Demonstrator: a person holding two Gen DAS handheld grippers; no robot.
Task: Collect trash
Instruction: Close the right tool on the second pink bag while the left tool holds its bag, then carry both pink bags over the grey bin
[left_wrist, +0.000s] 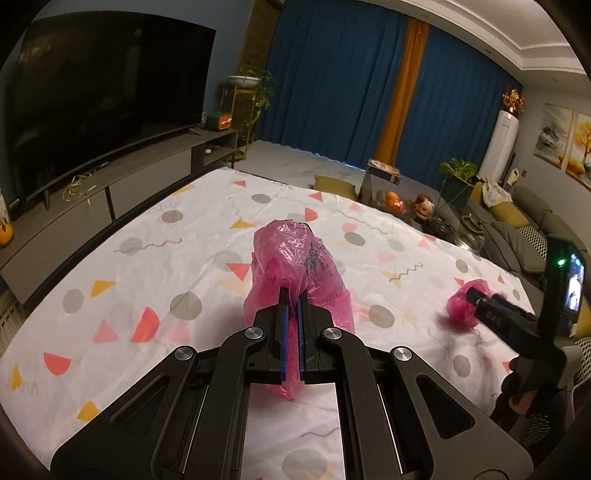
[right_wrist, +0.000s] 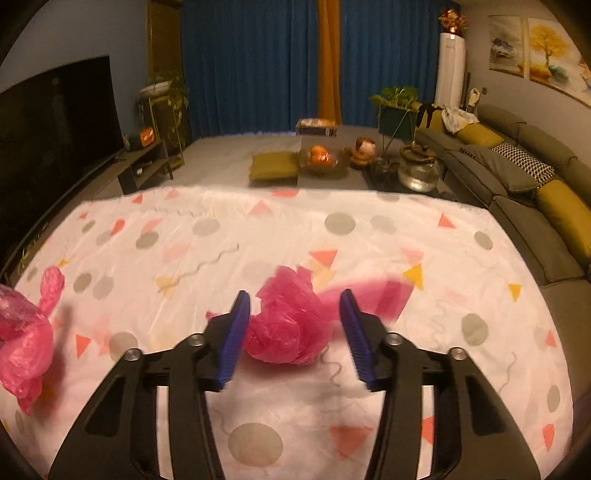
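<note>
A large pink plastic bag (left_wrist: 291, 254) stands up from the patterned white sheet (left_wrist: 147, 240), and my left gripper (left_wrist: 291, 295) is shut on a fold of its film. The same bag (right_wrist: 22, 339) shows at the left edge of the right wrist view. A smaller crumpled pink plastic wad (right_wrist: 288, 325) lies on the sheet (right_wrist: 332, 221) between the blue pads of my right gripper (right_wrist: 295, 295). The left pad is at the wad and the right pad stands clear of it. A blurred pink flap trails off to the right. In the left wrist view the right gripper (left_wrist: 471, 295) reaches the wad (left_wrist: 460, 308) from the right.
A dark TV (left_wrist: 103, 92) on a low stand runs along the left. Beyond the sheet's far edge are a green cushion (right_wrist: 273, 166), a fruit bowl (right_wrist: 321, 157) and a glass kettle (right_wrist: 419, 173). A grey sofa (right_wrist: 535, 192) lines the right side.
</note>
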